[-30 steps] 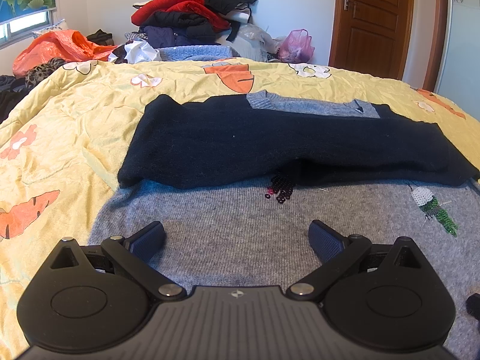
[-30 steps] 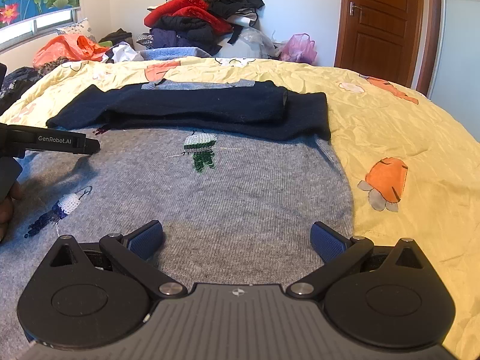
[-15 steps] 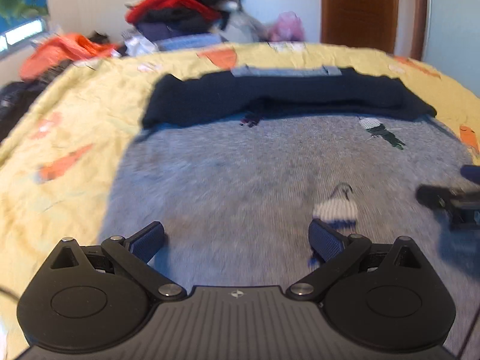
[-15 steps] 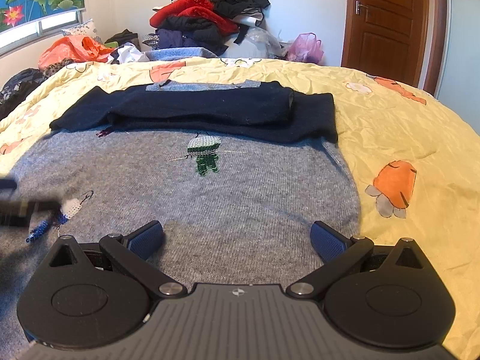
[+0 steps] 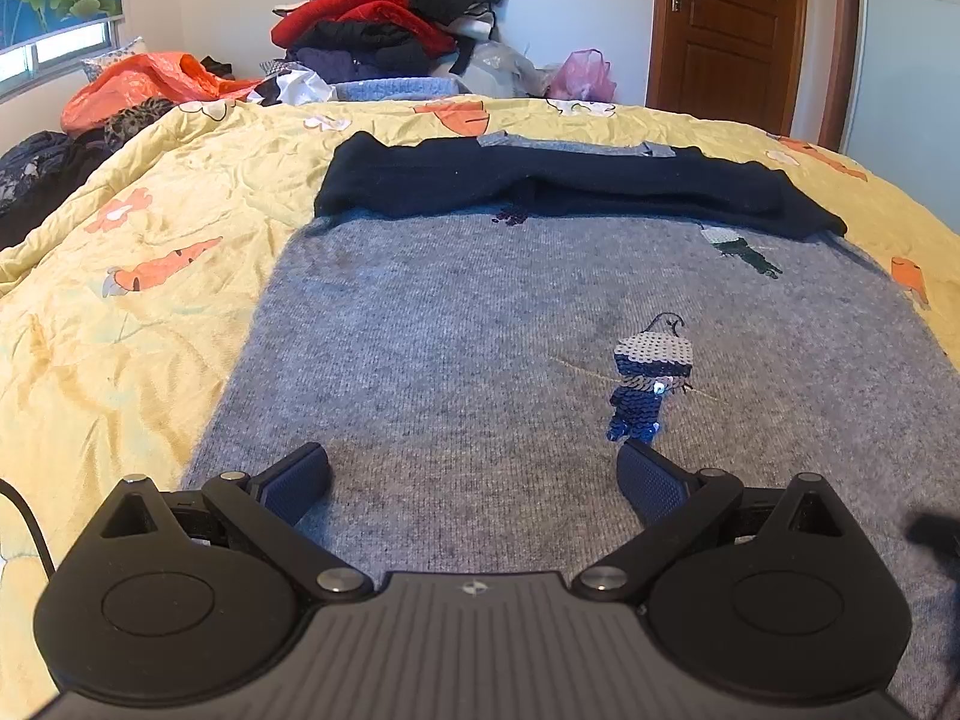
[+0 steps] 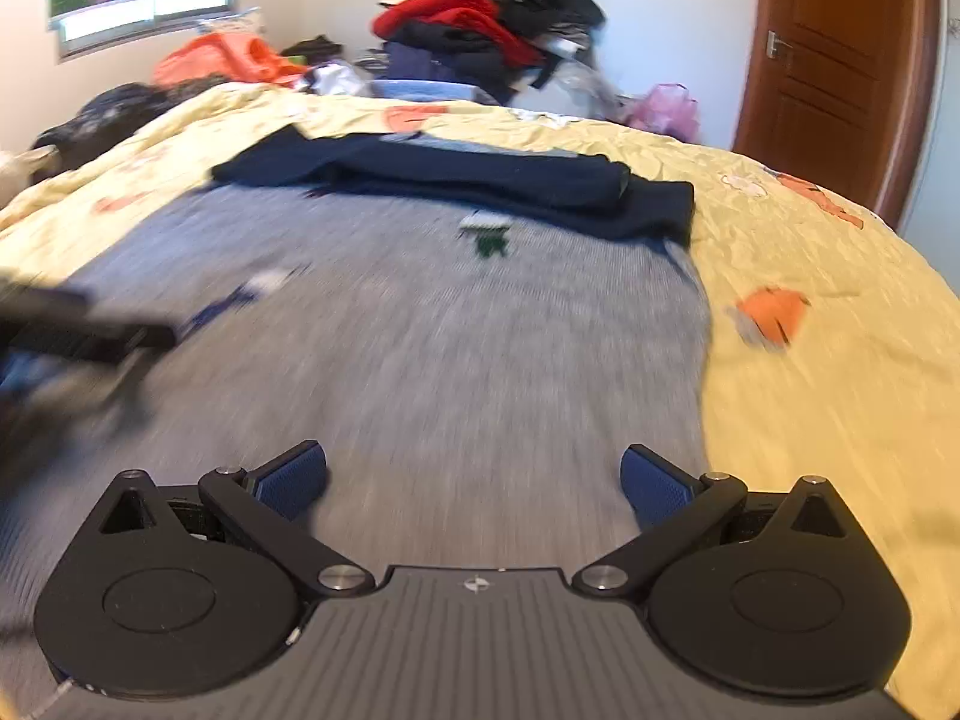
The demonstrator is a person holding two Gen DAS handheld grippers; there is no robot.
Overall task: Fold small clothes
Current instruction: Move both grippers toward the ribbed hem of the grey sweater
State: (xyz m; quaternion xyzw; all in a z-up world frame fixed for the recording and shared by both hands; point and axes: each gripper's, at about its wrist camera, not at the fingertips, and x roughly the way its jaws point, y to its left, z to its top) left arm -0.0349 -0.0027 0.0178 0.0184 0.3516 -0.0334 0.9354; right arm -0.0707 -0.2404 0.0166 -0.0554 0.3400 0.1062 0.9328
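Observation:
A grey knit sweater (image 5: 468, 324) with small sequin figures lies flat on the yellow bedspread (image 5: 120, 276). Its dark navy sleeves (image 5: 540, 180) are folded across the far end. My left gripper (image 5: 474, 474) is open just above the sweater's near left part, nothing between its fingers. In the right wrist view, which is motion-blurred, my right gripper (image 6: 474, 474) hangs open over the same sweater (image 6: 420, 330) near its right edge, with the navy sleeves (image 6: 480, 174) beyond. The left gripper's dark body (image 6: 78, 330) shows as a blur at the left.
A tall heap of red and dark clothes (image 5: 384, 24) stands behind the bed's far edge, with an orange bag (image 5: 138, 84) and dark garments at the left. A wooden door (image 5: 726, 30) is at the back right. Bare bedspread (image 6: 840, 330) flanks the sweater.
The left gripper has drawn back toward the sweater's near hem, so more of the grey body shows. The right gripper is moving now, its view blurred and shifted. Both stayed open.

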